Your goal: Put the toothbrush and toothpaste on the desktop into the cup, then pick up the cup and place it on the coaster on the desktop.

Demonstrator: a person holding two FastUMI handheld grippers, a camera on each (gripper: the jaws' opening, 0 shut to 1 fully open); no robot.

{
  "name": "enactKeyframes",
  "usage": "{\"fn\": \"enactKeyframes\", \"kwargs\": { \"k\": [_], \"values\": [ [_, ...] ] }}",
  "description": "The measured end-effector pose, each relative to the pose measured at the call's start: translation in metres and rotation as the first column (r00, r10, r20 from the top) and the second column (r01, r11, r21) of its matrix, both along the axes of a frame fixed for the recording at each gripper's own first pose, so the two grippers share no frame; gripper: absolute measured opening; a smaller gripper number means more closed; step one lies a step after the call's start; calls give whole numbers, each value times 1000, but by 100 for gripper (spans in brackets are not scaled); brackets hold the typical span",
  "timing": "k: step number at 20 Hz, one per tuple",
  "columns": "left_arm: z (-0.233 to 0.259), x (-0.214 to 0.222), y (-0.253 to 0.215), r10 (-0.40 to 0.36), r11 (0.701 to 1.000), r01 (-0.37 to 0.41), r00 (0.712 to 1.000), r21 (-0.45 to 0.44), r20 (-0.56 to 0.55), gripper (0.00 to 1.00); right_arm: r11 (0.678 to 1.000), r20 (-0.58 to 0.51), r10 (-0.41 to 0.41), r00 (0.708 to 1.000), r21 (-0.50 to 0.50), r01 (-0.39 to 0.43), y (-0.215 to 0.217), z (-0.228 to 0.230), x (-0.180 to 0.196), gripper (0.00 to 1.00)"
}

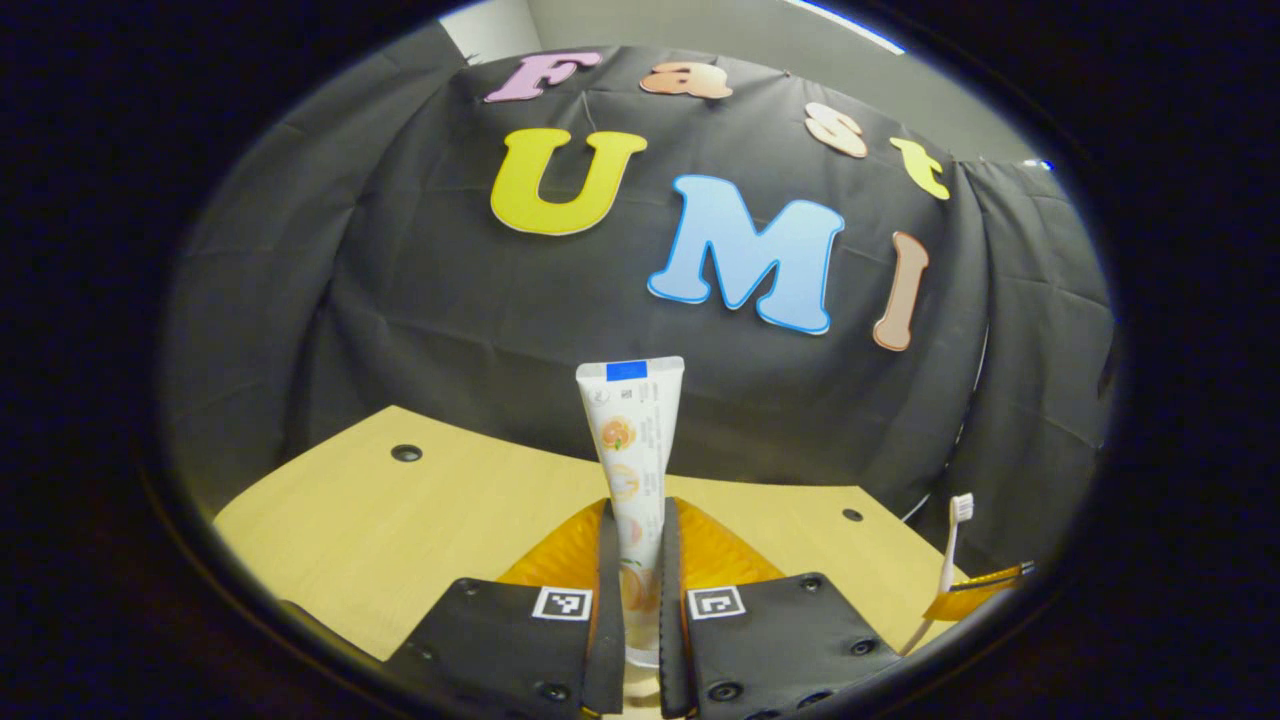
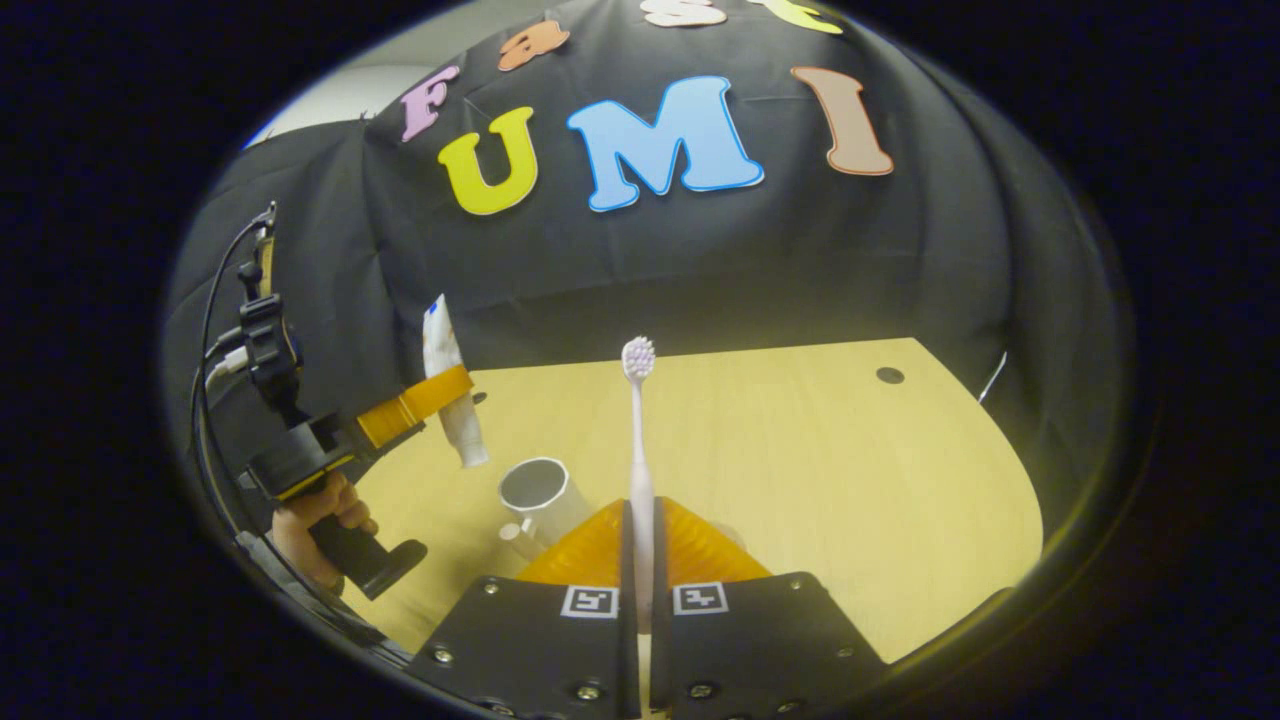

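In the left gripper view a white toothpaste tube point(image 1: 634, 470) with fruit pictures stands upright between the fingers of my left gripper point(image 1: 640, 590), which is shut on it. At the far right of that view the toothbrush point(image 1: 950, 560) shows in the other gripper. In the right gripper view my right gripper point(image 2: 640, 560) is shut on the pale toothbrush point(image 2: 638, 440), bristles up. A grey cup point(image 2: 540, 498) stands open-topped on the wooden desktop point(image 2: 820, 470), just left of my fingers. Farther left, a hand holds the left gripper point(image 2: 425, 398) with the toothpaste point(image 2: 452, 390) above and left of the cup.
The desktop has small round holes at its far corners point(image 2: 889, 375) point(image 1: 406, 452). Black cloth walls close the booth behind and on both sides. A cable point(image 2: 215, 300) runs from the left gripper's handle. Bare desk spreads to the right of the cup.
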State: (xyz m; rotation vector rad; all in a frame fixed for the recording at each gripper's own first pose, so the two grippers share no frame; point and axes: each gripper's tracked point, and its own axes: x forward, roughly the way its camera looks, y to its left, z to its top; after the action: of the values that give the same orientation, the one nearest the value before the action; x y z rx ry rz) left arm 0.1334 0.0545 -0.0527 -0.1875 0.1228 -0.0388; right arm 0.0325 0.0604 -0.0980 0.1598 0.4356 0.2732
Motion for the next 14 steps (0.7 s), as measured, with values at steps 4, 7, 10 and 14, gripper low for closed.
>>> {"fn": "enactKeyframes", "kwargs": {
  "k": [4,7,10,14],
  "values": [
    [-15,21,-14,-38,999,38,999,21,16,21,1000,-13,-24,1000,-14,24,-5,-6,-1,5],
    [-34,27,-27,-70,997,70,998,38,-4,21,999,-33,-36,999,-15,36,-9,-7,-2,5],
    [-58,32,-29,-73,995,75,997,63,-39,20,999,-42,-39,998,-21,38,-9,-9,-3,5],
    [-80,29,-28,-75,994,81,994,79,-84,22,999,-67,-30,997,-18,28,-6,-15,-3,5]
  ]
}}
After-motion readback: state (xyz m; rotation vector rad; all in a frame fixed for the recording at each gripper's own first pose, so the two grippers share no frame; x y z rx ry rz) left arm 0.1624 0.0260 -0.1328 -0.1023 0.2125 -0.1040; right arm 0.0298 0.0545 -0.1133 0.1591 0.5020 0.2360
